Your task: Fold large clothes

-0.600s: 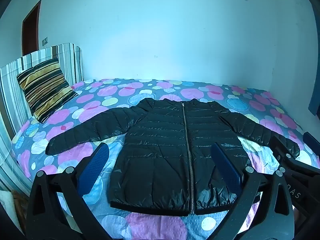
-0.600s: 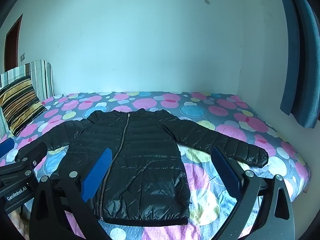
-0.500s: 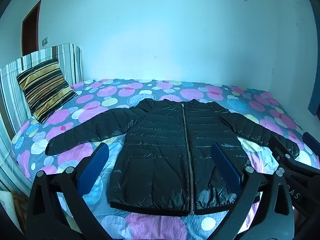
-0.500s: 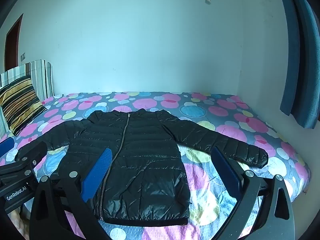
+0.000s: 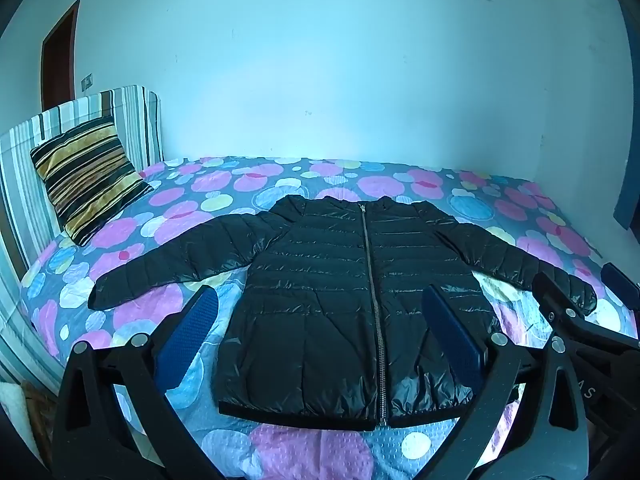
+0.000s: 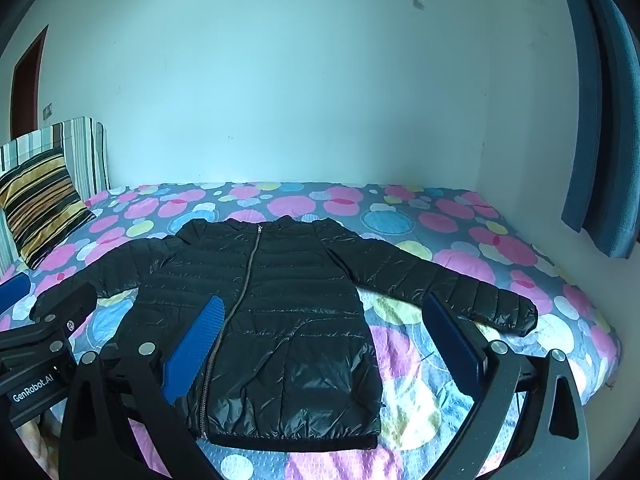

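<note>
A: Where is the jacket found?

B: A black puffer jacket (image 5: 352, 300) is laid flat on the bed (image 5: 320, 444), zipped to the collar, hem nearest the cameras, both sleeves spread out to the sides on the dotted sheet.

A: And the tongs?

B: The left gripper (image 5: 320, 336) is held above the hem with its blue fingers (image 5: 188, 336) spread wide — nothing is grasped. The right gripper (image 6: 324, 340) is likewise released, over the jacket's right half, clear of the fabric.

A: What else is seen?

B: A striped cushion (image 5: 86, 176) is propped against the striped headboard (image 5: 24, 184); a blue curtain (image 6: 600, 120) hangs at the right.
</note>
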